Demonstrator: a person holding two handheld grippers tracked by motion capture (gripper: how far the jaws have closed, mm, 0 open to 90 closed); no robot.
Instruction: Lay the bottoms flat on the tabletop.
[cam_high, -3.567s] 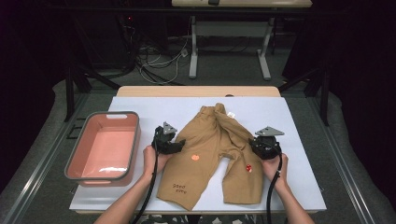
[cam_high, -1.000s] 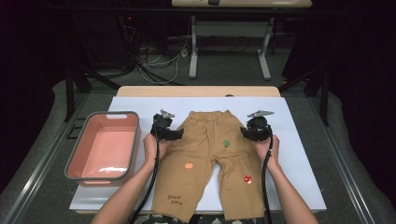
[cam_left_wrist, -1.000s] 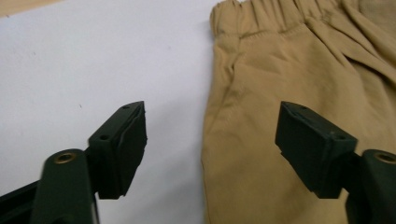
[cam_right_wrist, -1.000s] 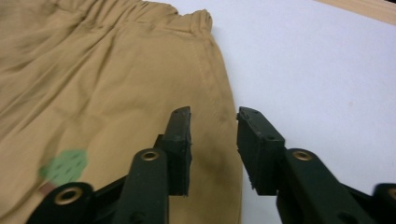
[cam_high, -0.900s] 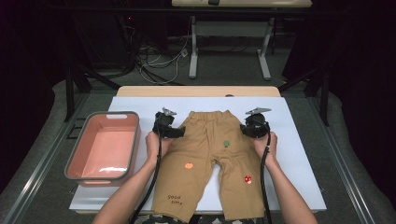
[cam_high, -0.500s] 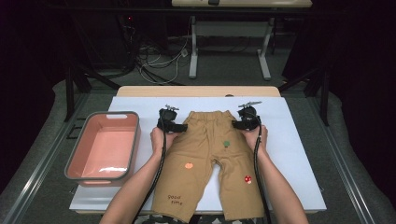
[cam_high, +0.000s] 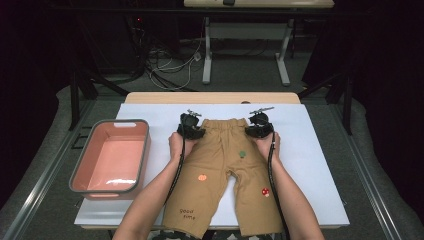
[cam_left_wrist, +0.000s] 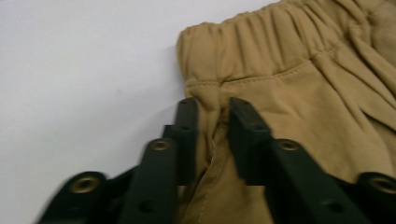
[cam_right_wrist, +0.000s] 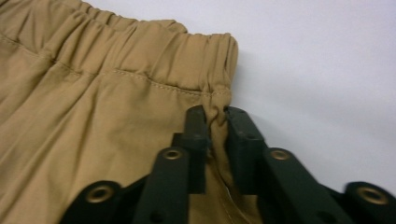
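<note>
A: On the white sheet (cam_high: 320, 165), where are the trousers (cam_high: 225, 175)?
B: Flat, mid-sheet, waistband toward the far edge, legs toward the near edge.
A: Fingers?
B: My left gripper (cam_left_wrist: 211, 114) just closed, pinching the waistband's left corner; my right gripper (cam_right_wrist: 215, 122) just closed, pinching its right corner.

Tan trousers (cam_high: 225, 175) with small orange, green, red motifs; pink basin (cam_high: 111, 156), grey-rimmed.

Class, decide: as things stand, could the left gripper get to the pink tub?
Probably yes, once it lets go: the left gripper is pinching the trousers, and only bare white mat lies between it and the tub.
</note>
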